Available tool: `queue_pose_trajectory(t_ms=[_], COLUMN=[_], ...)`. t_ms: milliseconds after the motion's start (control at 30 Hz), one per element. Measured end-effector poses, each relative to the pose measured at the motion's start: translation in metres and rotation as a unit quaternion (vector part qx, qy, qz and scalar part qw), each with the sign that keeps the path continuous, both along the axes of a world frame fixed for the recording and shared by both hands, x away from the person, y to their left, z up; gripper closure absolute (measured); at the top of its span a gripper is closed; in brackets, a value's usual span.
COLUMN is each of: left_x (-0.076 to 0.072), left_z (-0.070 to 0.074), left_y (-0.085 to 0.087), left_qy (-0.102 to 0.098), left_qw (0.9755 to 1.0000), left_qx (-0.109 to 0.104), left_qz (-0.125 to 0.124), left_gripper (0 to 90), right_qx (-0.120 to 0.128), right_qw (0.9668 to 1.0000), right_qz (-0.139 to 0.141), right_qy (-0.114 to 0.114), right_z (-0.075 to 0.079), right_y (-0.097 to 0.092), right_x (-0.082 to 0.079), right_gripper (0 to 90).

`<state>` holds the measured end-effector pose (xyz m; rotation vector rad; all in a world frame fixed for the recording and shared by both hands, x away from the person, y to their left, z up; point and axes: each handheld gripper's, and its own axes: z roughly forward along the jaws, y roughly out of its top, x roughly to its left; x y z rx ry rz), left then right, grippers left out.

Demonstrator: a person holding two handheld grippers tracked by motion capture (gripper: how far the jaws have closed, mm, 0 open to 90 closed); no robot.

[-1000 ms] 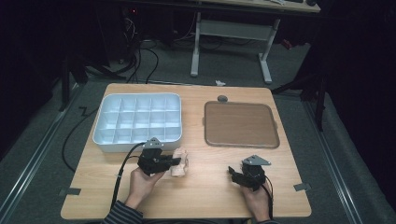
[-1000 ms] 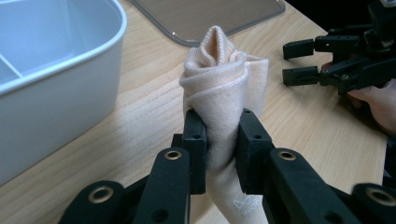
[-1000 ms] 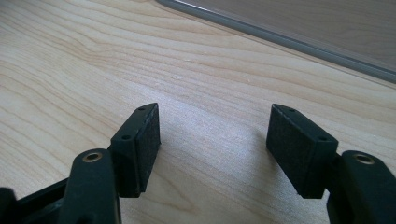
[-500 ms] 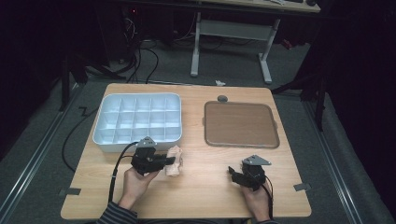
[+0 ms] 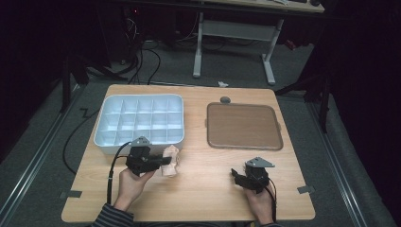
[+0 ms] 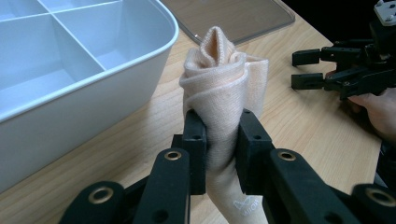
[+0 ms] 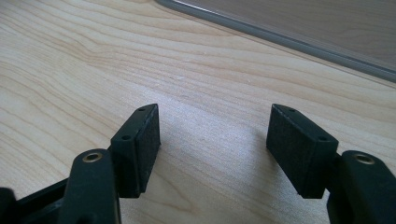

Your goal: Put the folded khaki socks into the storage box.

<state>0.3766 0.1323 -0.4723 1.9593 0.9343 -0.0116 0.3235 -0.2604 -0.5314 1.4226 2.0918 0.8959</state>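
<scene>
The light wooden tabletop (image 5: 198,203) carries, toward its far left corner, the white plastic organiser tray with a grid of small compartments (image 5: 109,140), every visible compartment bare. Toward the far right corner lies the flat brown rectangular lid with rounded corners (image 5: 243,125).

What has changed is on your left side. Compared with a second ago, your left tool (image 5: 161,161) has carried the rolled peach-coloured knitted sock (image 5: 171,161) a little toward the left edge, and it now sits just in front of the tray's near wall, close to the tray's near right corner. In the left gripper view that tool (image 6: 223,140) is clenched on the roll: both pads bite into the waist of the sock (image 6: 224,88), with the folded head standing above them and the tail hanging below. The tray wall (image 6: 93,93) rises just beside it.

That shift suggests you are lining the sock up for a compartment in the near row; the lift over the wall is not yet done.

Your right tool (image 5: 239,176) has kept its place near the front right of the tabletop. Its jaws stand apart over bare wood (image 7: 212,140), grasping nothing.
</scene>
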Motion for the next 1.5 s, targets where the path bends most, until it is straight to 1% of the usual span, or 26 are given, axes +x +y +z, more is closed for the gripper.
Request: queue_pose_trajectory(t_ms=[100, 200, 267, 333, 433, 467, 933, 1133, 1400, 1500], left_x=[0.0, 0.0, 0.002, 0.003, 0.004, 0.004, 0.009, 0.011, 0.014, 0.016], left_z=[0.002, 0.006, 0.007, 0.009, 0.01, 0.01, 0.014, 0.023, 0.029, 0.03], left_y=[0.003, 0.006, 0.008, 0.009, 0.012, 0.013, 0.028, 0.034, 0.044, 0.046], left_qy=[0.0, -0.005, -0.004, -0.004, -0.002, -0.002, -0.002, -0.011, -0.013, -0.012], left_qw=[1.0, 1.0, 1.0, 1.0, 1.0, 1.0, 0.9998, 0.9996, 0.9991, 0.9991], left_qx=[0.003, 0.006, 0.002, 0.004, -0.005, -0.004, -0.004, -0.004, -0.006, -0.003], left_qz=[-0.002, -0.003, -0.001, 0.0, 0.001, 0.002, 0.019, 0.027, 0.039, 0.041], left_gripper=[76.7, 76.7, 76.6, 76.6, 76.6, 76.6, 76.6, 76.6, 76.6, 76.6], right_qx=[0.0, 0.0, 0.0, 0.0, 0.0, 0.0, 0.0, 0.0, 0.002, 0.002], right_qw=[1.0, 1.0, 1.0, 1.0, 1.0, 1.0, 1.0, 1.0, 1.0, 1.0], right_qz=[0.0, 0.0, 0.001, 0.0, 0.0, 0.0, 0.001, 0.001, 0.001, 0.001], right_qy=[0.0, 0.0, 0.0, 0.0, 0.0, 0.0, 0.0, 0.0, 0.0, 0.0], right_z=[0.0, 0.0, 0.0, 0.0, 0.0, 0.0, 0.0, 0.0, 0.0, 0.0], right_y=[0.0, 0.0, 0.0, 0.0, 0.0, 0.0, 0.0, 0.0, -0.001, -0.001], right_x=[0.0, 0.0, 0.0, 0.0, 0.0, 0.0, 0.0, 0.0, 0.0, 0.0], right_gripper=[34.8, 34.7, 34.8, 34.8, 34.8, 34.7, 34.8, 34.8, 34.8, 34.7])
